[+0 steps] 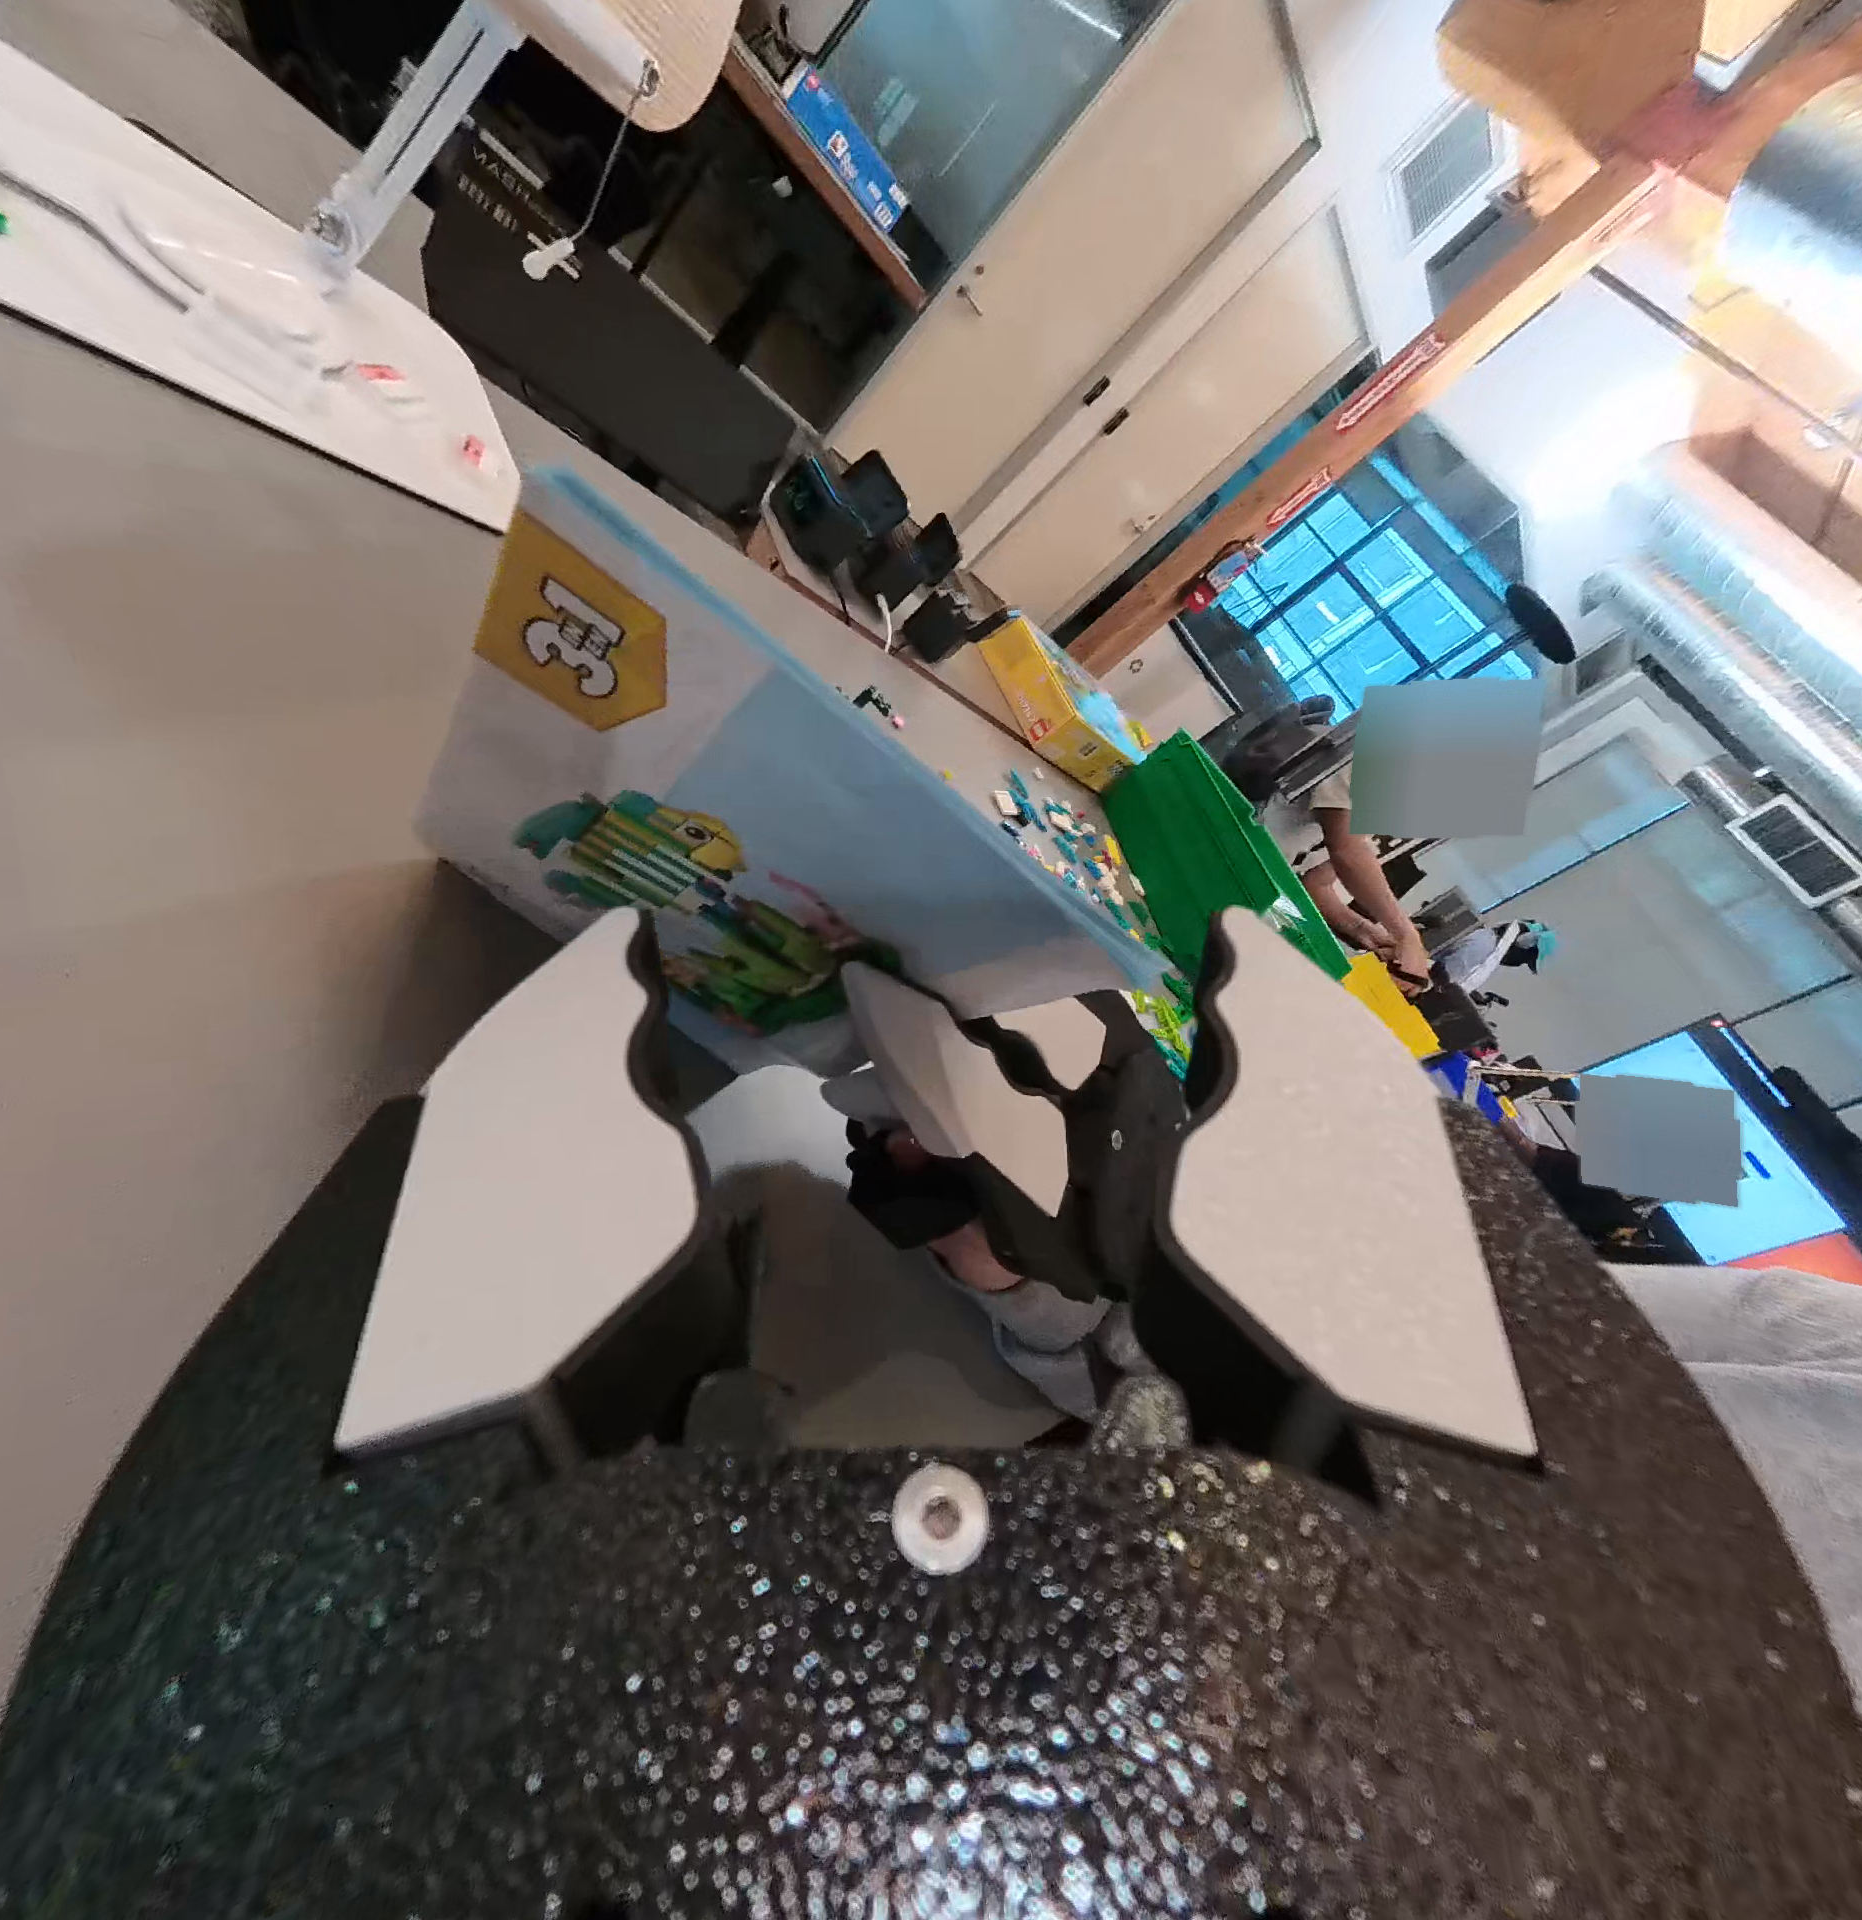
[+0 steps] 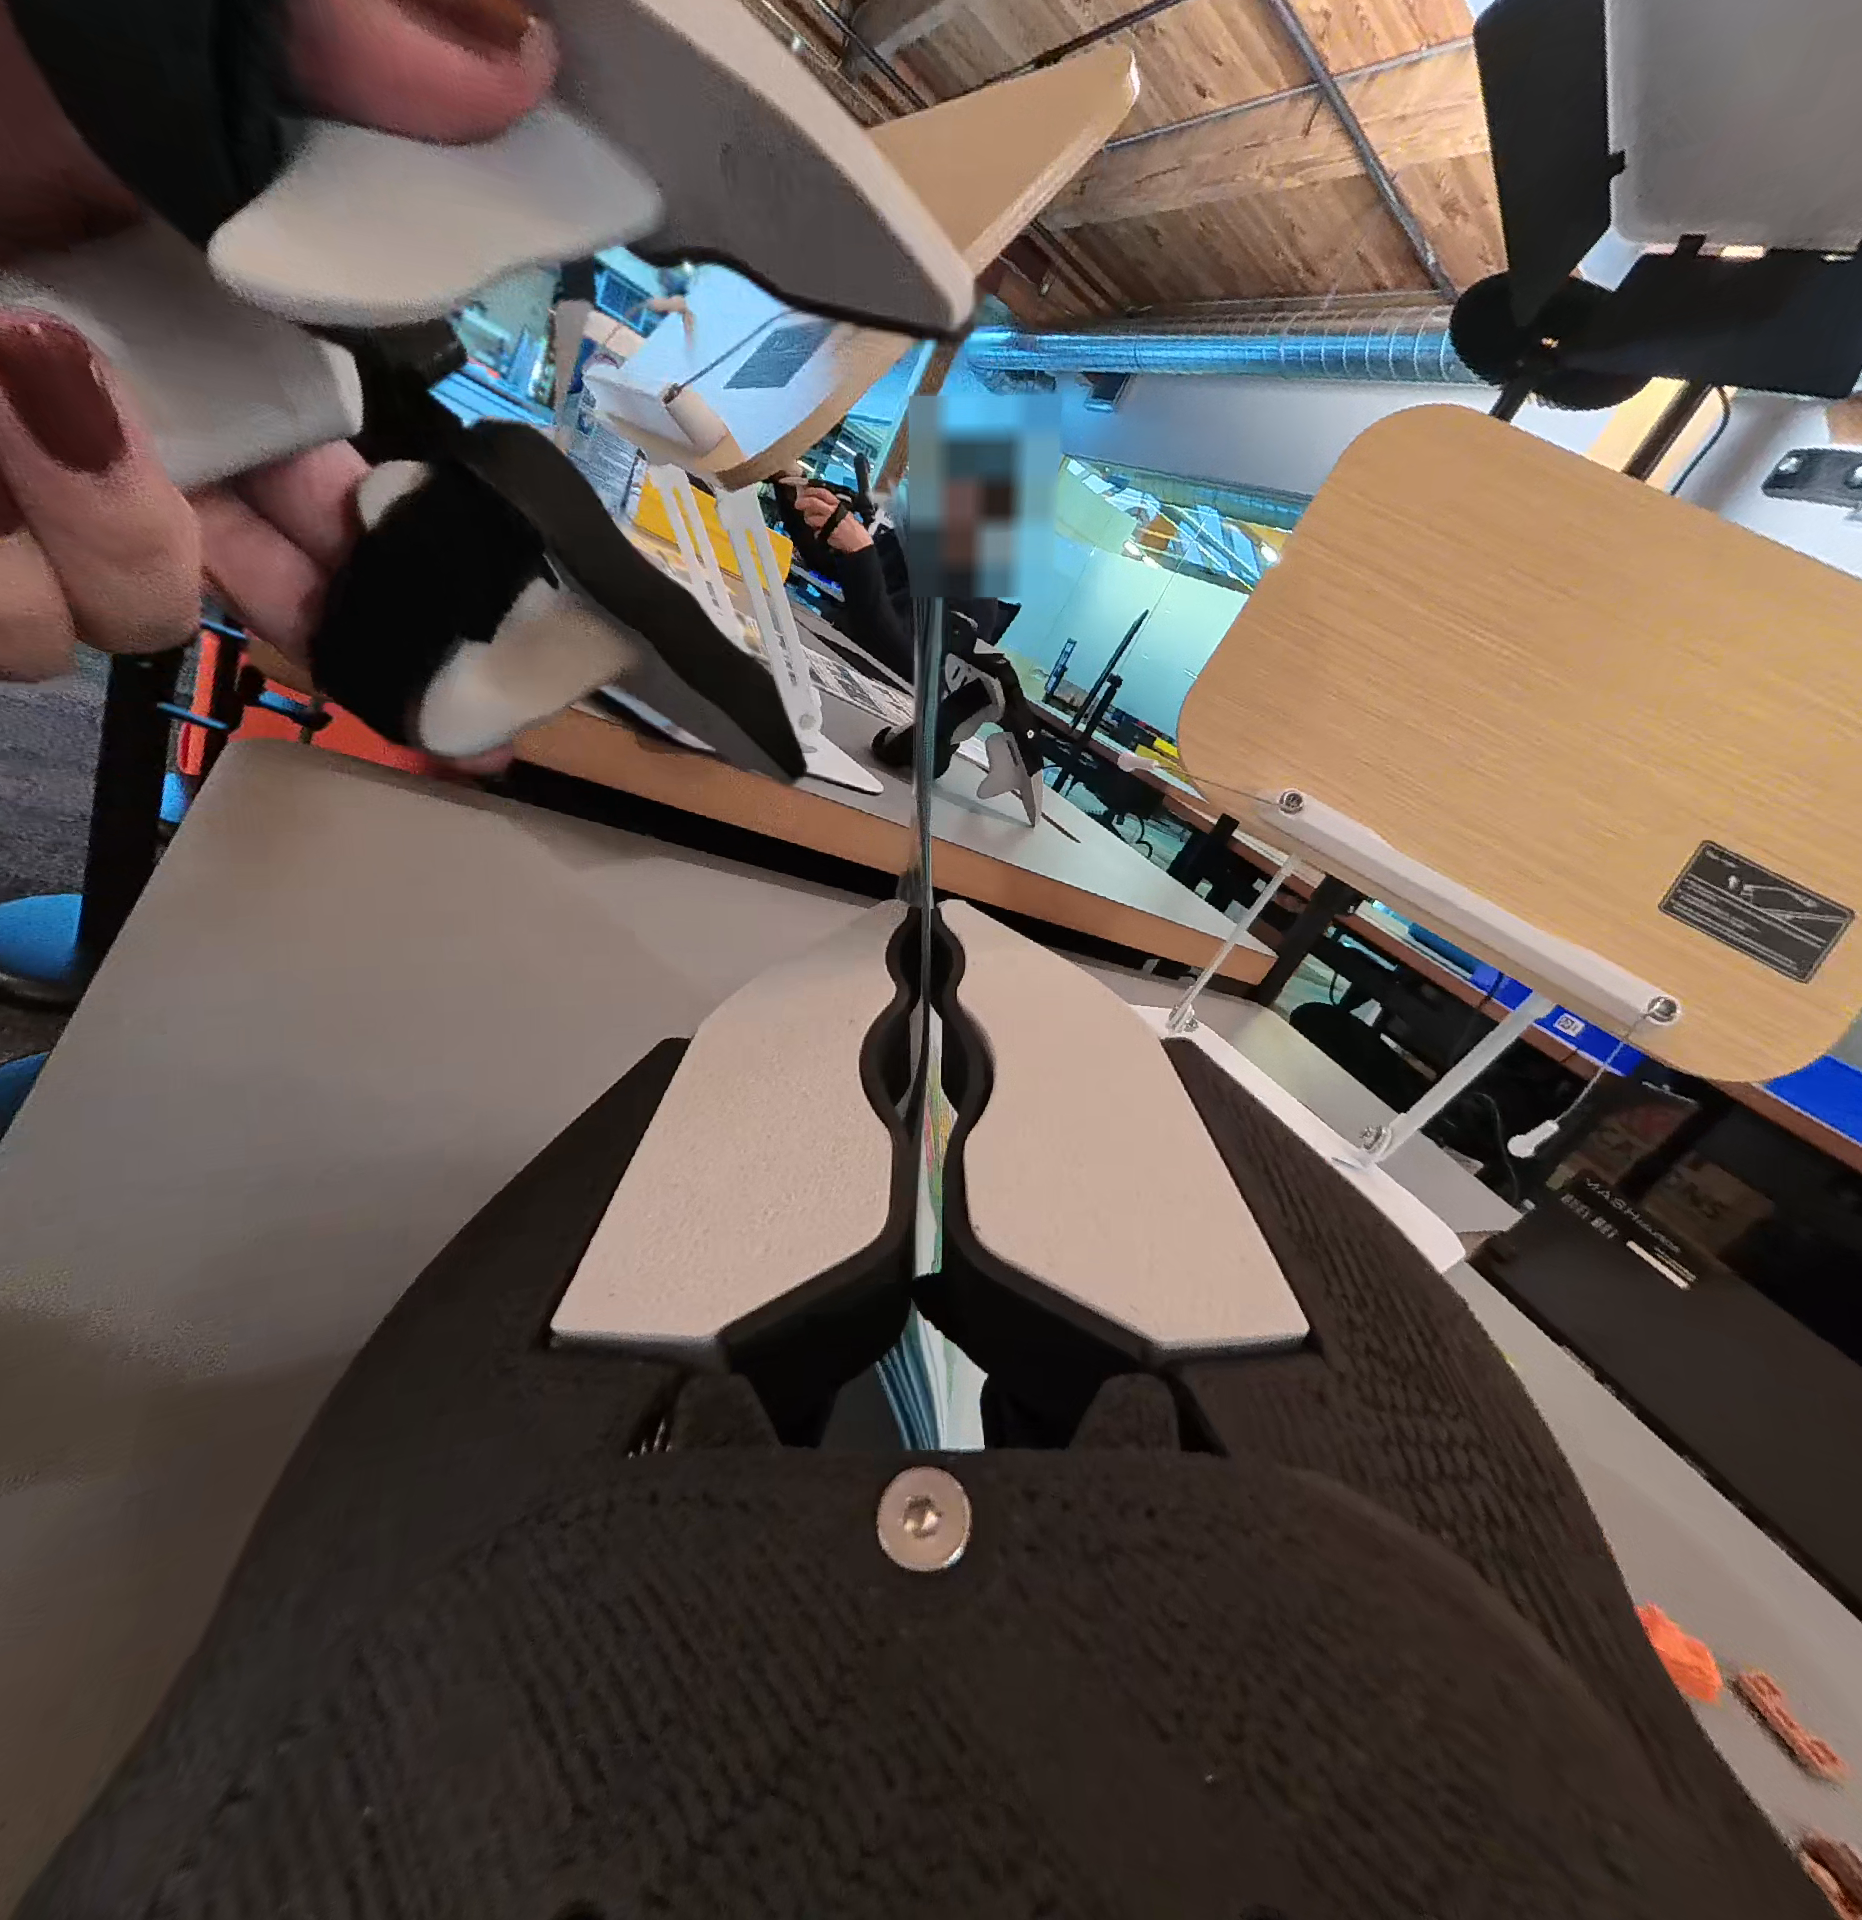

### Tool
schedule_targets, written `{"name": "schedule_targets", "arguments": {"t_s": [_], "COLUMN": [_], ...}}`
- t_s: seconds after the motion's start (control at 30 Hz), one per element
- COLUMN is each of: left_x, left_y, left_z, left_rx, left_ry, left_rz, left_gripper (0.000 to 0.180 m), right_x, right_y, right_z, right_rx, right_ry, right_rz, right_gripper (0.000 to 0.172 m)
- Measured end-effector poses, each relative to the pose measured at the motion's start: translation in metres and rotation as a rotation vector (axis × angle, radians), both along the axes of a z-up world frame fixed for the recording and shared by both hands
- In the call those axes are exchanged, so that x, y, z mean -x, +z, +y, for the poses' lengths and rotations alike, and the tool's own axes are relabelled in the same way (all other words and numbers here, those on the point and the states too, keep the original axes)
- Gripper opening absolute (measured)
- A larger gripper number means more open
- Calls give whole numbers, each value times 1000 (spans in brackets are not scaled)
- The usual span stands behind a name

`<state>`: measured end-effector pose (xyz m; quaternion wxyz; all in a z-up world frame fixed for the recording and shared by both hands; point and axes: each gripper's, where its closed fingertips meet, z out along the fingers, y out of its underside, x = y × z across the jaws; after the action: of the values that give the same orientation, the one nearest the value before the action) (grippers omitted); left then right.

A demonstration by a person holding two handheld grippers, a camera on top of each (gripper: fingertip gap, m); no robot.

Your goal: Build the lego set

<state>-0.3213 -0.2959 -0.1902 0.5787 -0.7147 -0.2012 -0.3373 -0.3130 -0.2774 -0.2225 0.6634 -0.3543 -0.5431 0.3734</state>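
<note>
Left wrist view: one thin, glossy printed booklet [image 1: 802, 831] with a pale blue cover, a yellow badge and a green brick-built fish picture is seen standing above the grey tabletop [image 1: 179, 831]. The left gripper [image 1: 927, 956] is spread wide, nothing between its pads; the booklet lies just beyond its fingertips. The booklet's lower corner is pinched by the right gripper [image 1: 906, 997], whose pads are closed flat on it, edge-on in the right wrist view [image 2: 922, 914]. Two grippers and one booklet are counted.
</note>
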Motion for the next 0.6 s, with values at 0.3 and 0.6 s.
{"name": "schedule_targets", "arguments": {"t_s": [0.3,0.6], "left_x": [-13,-14], "left_y": [-7,-6], "left_z": [5,3], "left_rx": [-2,-10], "left_ry": [-106,-113], "left_rz": [-30,-37], "left_gripper": [79,77], "right_x": [0,0], "right_y": [0,1], "right_z": [0,1], "right_rx": [2,16], "right_ry": [2,5], "right_rz": [2,4], "right_gripper": [0,0]}}
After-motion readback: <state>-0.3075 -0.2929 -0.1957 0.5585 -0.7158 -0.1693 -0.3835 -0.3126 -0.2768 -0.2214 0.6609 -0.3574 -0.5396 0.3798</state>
